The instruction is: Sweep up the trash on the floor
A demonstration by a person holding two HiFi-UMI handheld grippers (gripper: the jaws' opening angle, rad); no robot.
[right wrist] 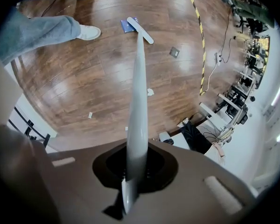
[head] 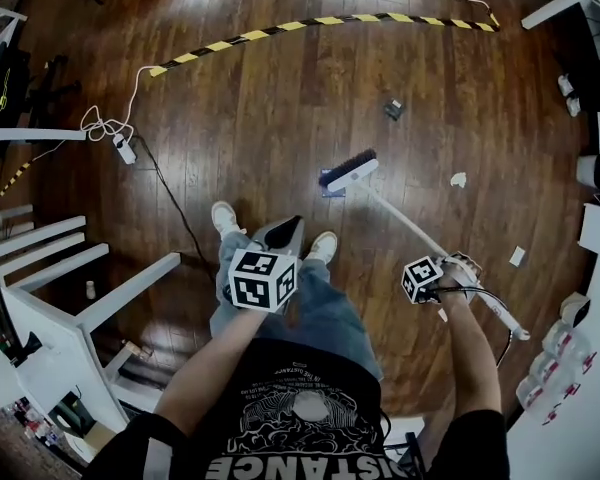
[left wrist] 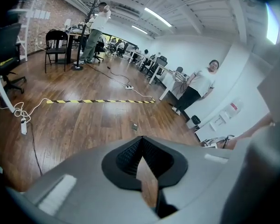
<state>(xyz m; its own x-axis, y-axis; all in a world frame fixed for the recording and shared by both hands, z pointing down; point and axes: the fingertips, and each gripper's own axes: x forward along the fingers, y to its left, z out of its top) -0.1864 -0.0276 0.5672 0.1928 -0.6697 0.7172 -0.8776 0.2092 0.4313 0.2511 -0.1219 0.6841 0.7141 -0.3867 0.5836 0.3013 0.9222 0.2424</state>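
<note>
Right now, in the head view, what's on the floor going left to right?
Power strip → broom head → dark scrap → crumpled white paper → flat white paper scrap.

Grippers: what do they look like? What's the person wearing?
The grey left gripper and right gripper each carry a cube of black-and-white square markers. A black cable runs from the right one. The person wears a black, white-printed short-sleeved T-shirt.

My left claw (head: 284, 236) hangs in front of me, jaws closed and empty. My right claw (head: 458, 268), out to my side, clamps the broom handle (head: 410, 226).
</note>
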